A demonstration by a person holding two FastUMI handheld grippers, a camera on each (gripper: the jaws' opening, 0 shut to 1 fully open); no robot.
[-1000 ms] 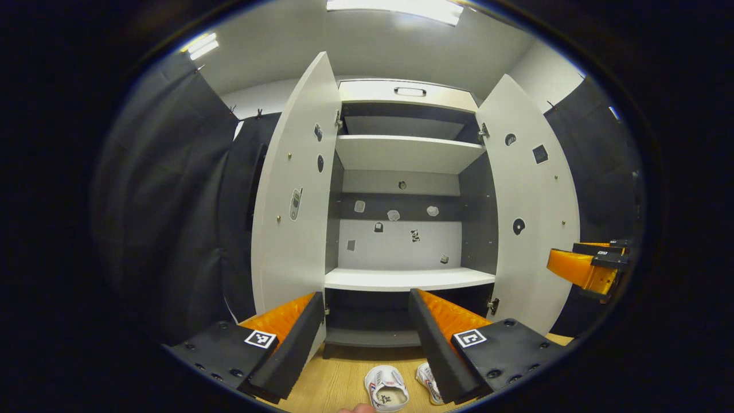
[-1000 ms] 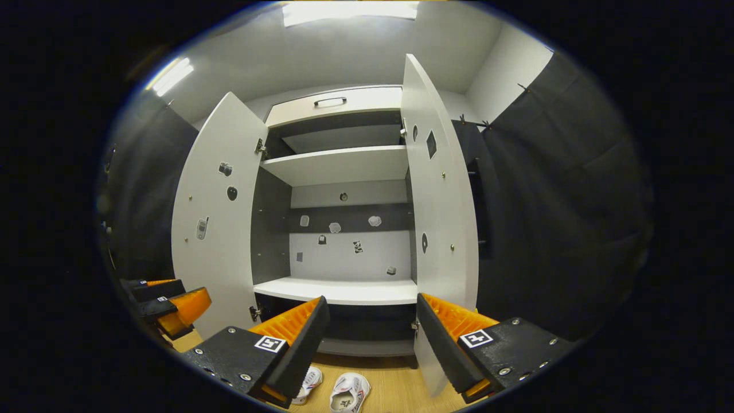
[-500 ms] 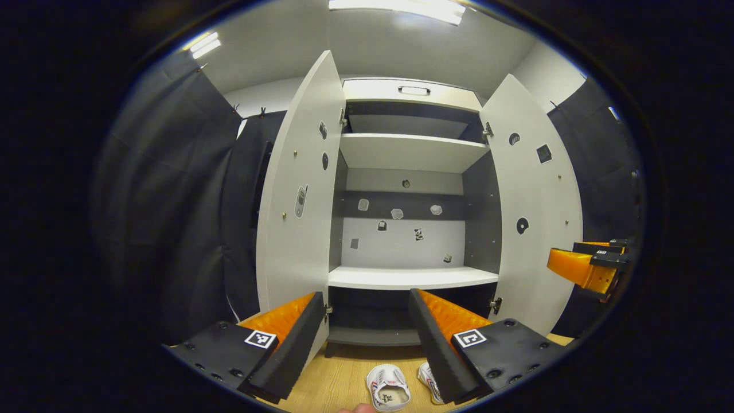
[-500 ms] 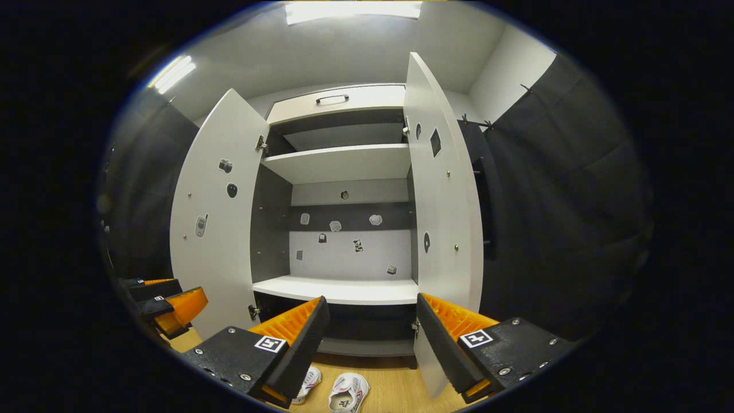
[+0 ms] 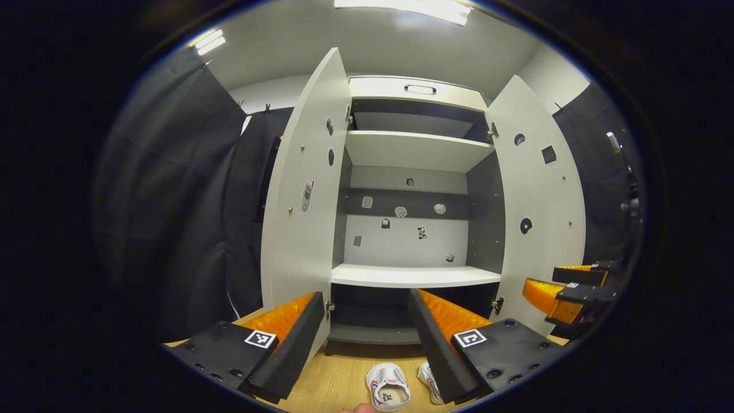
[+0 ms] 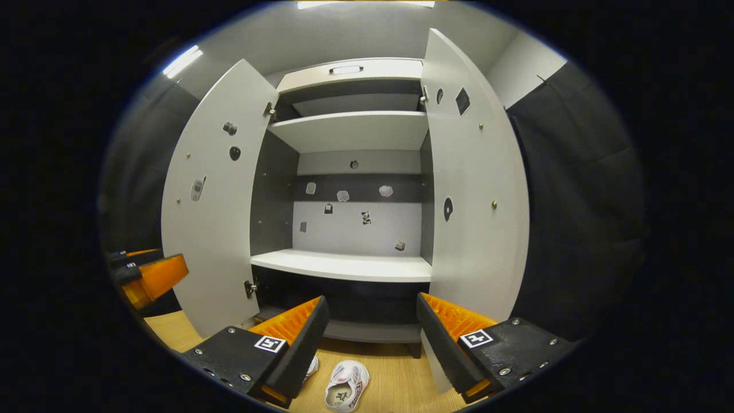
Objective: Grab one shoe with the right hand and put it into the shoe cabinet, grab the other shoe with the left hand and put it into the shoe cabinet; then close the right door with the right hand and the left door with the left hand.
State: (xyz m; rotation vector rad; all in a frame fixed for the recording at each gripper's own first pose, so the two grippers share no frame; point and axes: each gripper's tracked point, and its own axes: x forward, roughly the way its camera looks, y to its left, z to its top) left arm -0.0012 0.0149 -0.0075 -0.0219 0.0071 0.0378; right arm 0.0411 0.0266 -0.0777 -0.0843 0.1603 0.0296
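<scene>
Left gripper view: left gripper (image 5: 364, 330) w/ jaws apart, empty. 2 shoes (image 5: 389, 387) on floor (image 5: 338, 378) in front of shoe cabinet (image 5: 414, 275); both doors open. Nothing done yet.

Right gripper view: right gripper (image 6: 371, 338) jaws apart, empty, above nearest shoe (image 6: 346, 385). 2 doors, right door (image 6: 476, 189), left door (image 6: 215, 195), to close later.

Two small white fabric shoes (image 6: 346, 385) (image 5: 429, 381) are seen side by side, openings up, on the wooden floor near the tall white shoe cabinet (image 6: 350, 267), whose left door (image 6: 215, 201) and right door (image 6: 473, 195) are swung wide open.
</scene>
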